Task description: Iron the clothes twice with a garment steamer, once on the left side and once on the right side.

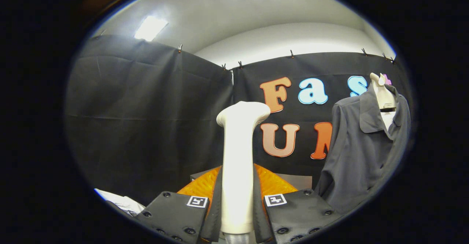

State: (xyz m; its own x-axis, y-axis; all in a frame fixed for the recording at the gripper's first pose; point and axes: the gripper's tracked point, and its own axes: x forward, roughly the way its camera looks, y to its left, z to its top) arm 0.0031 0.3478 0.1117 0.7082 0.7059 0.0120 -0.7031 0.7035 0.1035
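The gripper is clenched on the handle of the garment steamer, with one finger pressing each flank of the white shaft. The steamer stands upright between the fingers and rises beyond them to a rounded, flared head that tips slightly toward two o'clock. At six o'clock, under the shaft, a short ribbed grey stub shows.

Each finger carries a small square marker with a black-and-white block pattern; it holds no readable words. The steamer itself shows no brand or printed label on the side facing the camera.

The grey shirt, the clothing to be ironed, hangs at three o'clock from the steamer head, well apart from it. It sits on a pale mannequin bust, collar open, with one sleeve hanging down on the side nearer the steamer. No tag or writing can be read on the shirt.

A white crumpled cloth lies at eight o'clock, beside the left finger. Black drapes clipped along their upper edge form the booth wall, with a white ceiling and a lit panel at eleven o'clock.
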